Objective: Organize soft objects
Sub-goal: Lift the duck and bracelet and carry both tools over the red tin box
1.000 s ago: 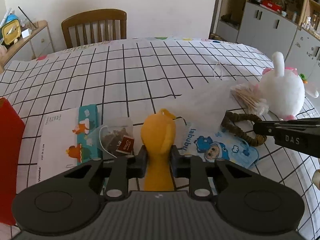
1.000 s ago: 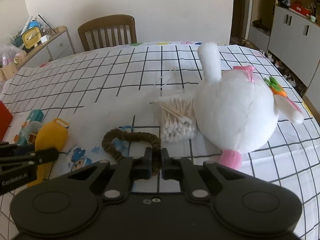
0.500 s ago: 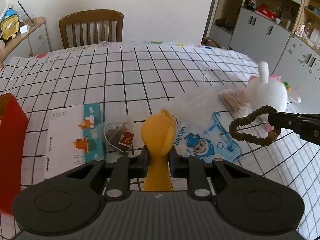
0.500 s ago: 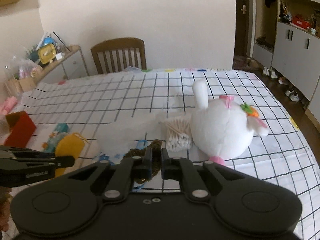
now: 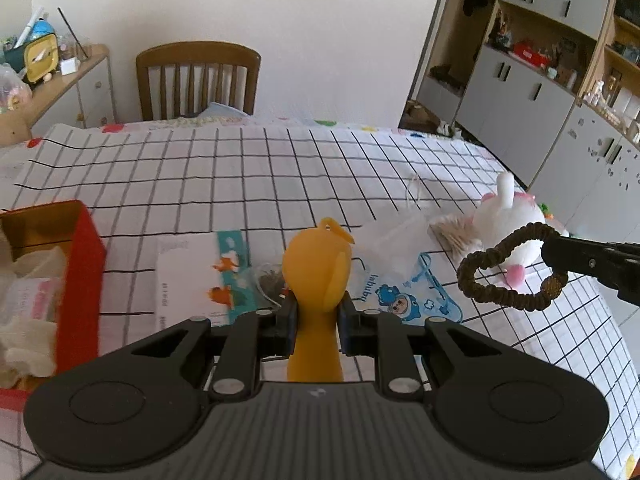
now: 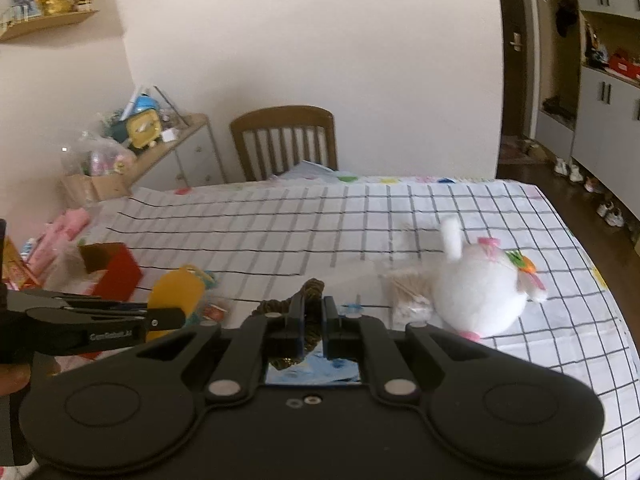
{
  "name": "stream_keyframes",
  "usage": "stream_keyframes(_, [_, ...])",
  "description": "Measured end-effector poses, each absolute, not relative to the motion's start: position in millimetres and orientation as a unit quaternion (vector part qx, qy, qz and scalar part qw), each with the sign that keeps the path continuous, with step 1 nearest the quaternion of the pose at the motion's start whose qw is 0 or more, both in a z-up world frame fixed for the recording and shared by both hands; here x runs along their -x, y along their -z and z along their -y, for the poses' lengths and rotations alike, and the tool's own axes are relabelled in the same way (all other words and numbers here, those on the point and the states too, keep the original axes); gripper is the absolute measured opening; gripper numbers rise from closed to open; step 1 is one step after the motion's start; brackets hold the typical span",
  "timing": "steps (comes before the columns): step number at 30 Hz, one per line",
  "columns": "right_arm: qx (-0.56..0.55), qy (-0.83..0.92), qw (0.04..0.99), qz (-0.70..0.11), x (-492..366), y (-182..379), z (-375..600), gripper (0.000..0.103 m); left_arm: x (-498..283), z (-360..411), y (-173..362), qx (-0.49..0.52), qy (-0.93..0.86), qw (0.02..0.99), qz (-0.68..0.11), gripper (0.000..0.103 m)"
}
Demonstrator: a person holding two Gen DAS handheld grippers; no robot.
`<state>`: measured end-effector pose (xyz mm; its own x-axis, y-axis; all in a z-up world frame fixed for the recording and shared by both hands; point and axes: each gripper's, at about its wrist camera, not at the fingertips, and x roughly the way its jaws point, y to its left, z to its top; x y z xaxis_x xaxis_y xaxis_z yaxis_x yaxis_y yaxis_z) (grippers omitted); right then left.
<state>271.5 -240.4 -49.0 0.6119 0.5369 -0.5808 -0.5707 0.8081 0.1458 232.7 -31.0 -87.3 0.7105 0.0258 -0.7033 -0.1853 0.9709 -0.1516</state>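
The left gripper (image 5: 317, 314) is clamped on a yellow soft toy (image 5: 318, 258) whose rounded head stands up just ahead of its fingertips, and the right gripper (image 6: 311, 322) is pinched on a brown hair scrunchie (image 5: 510, 270), most of it looping out beyond the tips. A second ago the scrunchie lay on the checked tablecloth (image 5: 224, 168) over the blue cartoon pouch (image 5: 400, 294) and the yellow toy sat low against the cloth; now both are lifted clear and the table looks further off in both views, so both claws have risen with their loads. That suggests two soft things are picked and on their way, probably to the red box (image 5: 78, 264) to the left of the left claw, which already holds pale soft items; this is a guess from its open top. Just ahead of the left claw and slightly left lies a white and teal leaflet (image 5: 200, 276) with small orange figures, its printing too small to read, and a clear tea bag sachet (image 5: 270, 284) touching it. Ahead and right, the blue pouch reads "labubu" along its edge. Further right are a bundle of cotton swabs (image 5: 450, 230) and, touching it, a white plush bunny (image 5: 506, 216) with pink trim, both not yet sorted. From the right wrist view the left claw's side carries lettering, blurred, that seems to begin "Gen". Farthest away a wooden chair (image 5: 198, 76) stands at the table's end.
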Motion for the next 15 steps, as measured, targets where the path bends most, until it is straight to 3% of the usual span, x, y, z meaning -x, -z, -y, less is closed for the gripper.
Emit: stream_keyframes(15, [0.03,-0.376,0.88,-0.29,-230.4,16.4,169.8,0.007,-178.8,-27.9,44.6,0.114,-0.084,0.928,-0.345,0.019])
